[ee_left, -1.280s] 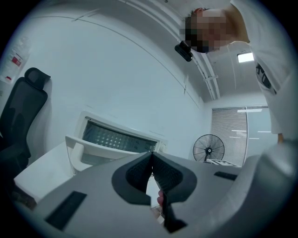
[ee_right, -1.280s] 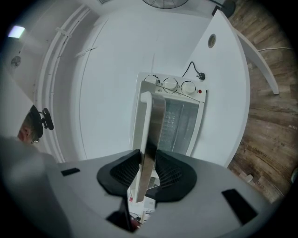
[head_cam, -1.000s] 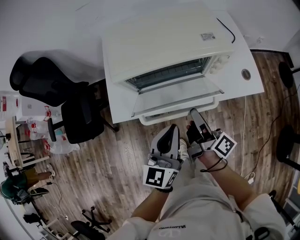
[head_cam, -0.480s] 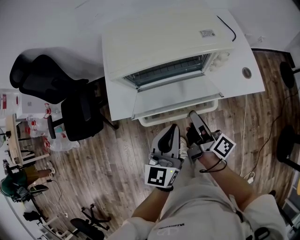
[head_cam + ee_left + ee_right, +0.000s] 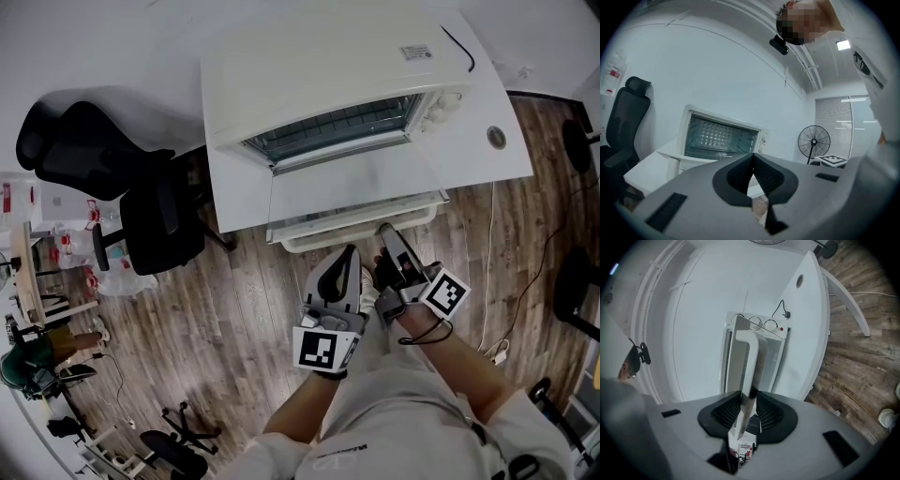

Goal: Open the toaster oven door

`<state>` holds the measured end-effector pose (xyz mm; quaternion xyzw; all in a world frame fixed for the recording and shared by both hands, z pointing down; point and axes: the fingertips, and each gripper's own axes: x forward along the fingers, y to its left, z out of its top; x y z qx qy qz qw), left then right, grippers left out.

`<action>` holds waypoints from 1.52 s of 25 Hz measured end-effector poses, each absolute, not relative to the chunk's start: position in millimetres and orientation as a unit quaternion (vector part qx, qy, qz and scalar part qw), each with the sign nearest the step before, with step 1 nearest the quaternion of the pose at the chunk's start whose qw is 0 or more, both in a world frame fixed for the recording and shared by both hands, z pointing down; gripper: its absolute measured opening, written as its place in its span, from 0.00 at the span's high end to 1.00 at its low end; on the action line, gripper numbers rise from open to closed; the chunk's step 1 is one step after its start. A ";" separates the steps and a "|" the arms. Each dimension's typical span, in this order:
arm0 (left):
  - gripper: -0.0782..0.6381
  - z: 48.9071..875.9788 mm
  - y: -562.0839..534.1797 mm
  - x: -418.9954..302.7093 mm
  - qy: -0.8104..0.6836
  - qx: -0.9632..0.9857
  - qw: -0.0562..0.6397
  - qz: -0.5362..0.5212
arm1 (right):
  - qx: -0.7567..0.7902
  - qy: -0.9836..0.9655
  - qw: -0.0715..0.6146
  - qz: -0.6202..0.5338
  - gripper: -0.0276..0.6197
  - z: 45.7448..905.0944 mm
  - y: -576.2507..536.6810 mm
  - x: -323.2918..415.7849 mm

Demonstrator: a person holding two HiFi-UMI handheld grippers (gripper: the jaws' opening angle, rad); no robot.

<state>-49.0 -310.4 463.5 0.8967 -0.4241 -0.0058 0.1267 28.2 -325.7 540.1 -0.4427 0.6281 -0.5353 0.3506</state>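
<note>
A cream toaster oven [image 5: 328,84] stands on a white table [image 5: 487,103]. Its glass door [image 5: 356,192] hangs down and outward, so the rack inside shows. My right gripper [image 5: 386,232] is at the door's front edge, shut on the white door handle [image 5: 749,366], which runs up between its dark pads. My left gripper [image 5: 349,253] hovers just left of the right one, below the door, shut with nothing in it. In the left gripper view the open oven [image 5: 719,139] lies ahead of the closed jaws of my left gripper [image 5: 753,157].
A black office chair [image 5: 103,178] stands left of the table over the wood floor. A black cord runs off the oven's back, and a white cable [image 5: 489,272] hangs at the table's right. A standing fan [image 5: 813,140] is off to the right.
The oven door has swung slightly further down and outward with my right gripper still on its handle. The left gripper has barely moved.
</note>
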 end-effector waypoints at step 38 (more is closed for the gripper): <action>0.88 533.8 -293.2 -54.7 -0.449 0.882 0.137 0.030 | -0.463 0.602 0.301 -0.577 0.82 633.7 -296.7 25.9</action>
